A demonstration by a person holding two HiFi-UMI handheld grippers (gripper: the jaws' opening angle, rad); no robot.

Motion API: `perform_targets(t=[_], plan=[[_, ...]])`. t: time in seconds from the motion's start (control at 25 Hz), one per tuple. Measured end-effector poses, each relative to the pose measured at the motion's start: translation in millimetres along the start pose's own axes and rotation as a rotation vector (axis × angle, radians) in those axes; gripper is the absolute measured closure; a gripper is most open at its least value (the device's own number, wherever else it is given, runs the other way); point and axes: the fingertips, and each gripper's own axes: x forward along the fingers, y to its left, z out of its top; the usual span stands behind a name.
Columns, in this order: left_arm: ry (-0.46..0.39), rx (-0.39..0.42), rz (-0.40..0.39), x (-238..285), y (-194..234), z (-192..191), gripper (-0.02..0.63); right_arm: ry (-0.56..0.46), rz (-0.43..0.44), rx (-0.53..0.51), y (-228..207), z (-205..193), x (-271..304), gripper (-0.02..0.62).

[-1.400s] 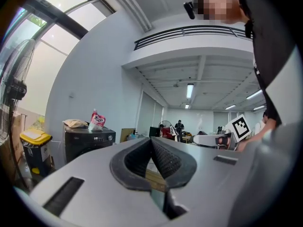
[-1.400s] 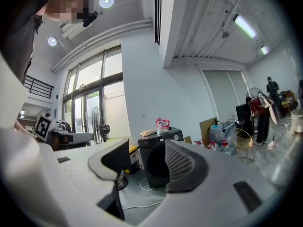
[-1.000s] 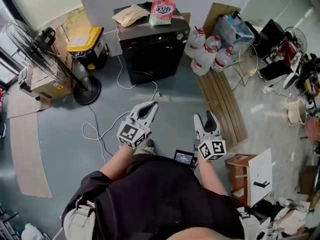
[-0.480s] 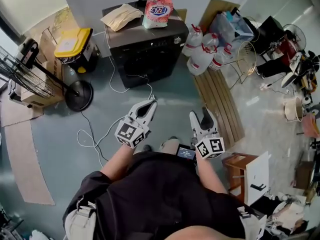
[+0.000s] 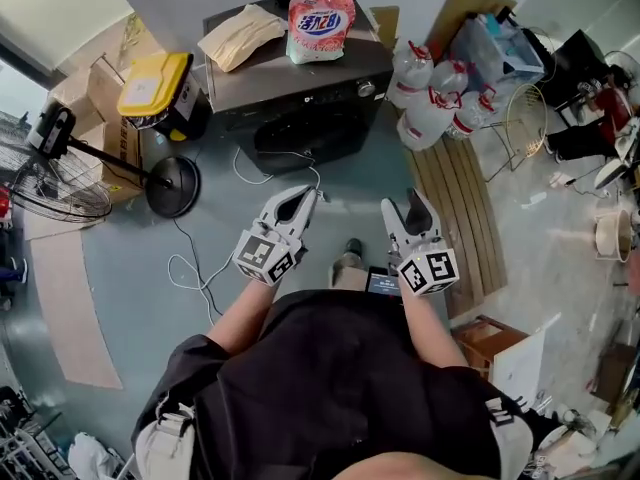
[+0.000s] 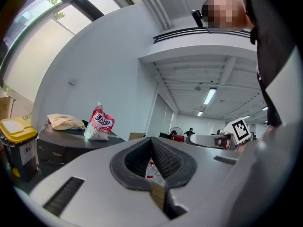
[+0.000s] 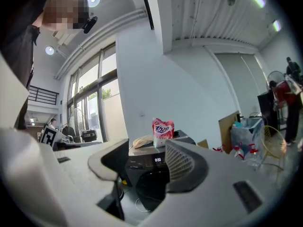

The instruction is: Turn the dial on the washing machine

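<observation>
Closer than one second ago: person carries both grippers forward, washing machine [image 5: 300, 108] looming larger ahead. Its dial [image 5: 367, 89] sits at panel's right end, ahead of right gripper [image 7: 147, 152] and slightly left, well apart. Approach step under way; next, right gripper's spread, empty jaws must straddle dial, clamp, twist. Knob appears to face grippers, axis level, out from panel. Meanwhile left gripper [image 6: 151, 143] clenched on nothing. Beyond, detergent pouch [image 5: 320, 13] on lid.
</observation>
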Motion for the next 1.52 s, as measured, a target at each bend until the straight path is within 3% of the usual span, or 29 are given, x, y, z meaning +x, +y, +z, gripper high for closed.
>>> perform_targets(t=[0.36,0.68,0.96,1.28,1.52], plan=[[-0.019,0.016,0.106,103.4,34.5,16.1,0.611,0.045,0.095,0.030,-95.4,16.5,69.7,0.354],[-0.031,0.012,0.190,131.1,103.1,25.5,0.611,0.131,0.177,0.120,-109.7,-10.3,139.2,0.354],[0.008,-0.027,0.120,172.6,155.7,2.4,0.611,0.184,0.094,0.200,-128.3,-28.4,212.6,0.354],[0.038,-0.010,0.020,216.8,198.1,-16.3,0.611,0.185,0.036,0.152,-141.9,-36.2,276.1,0.354],[0.111,0.001,-0.025,251.8,210.8,-55.3,0.611,0.214,-0.012,0.142,-168.3,-59.3,307.6,0.354]])
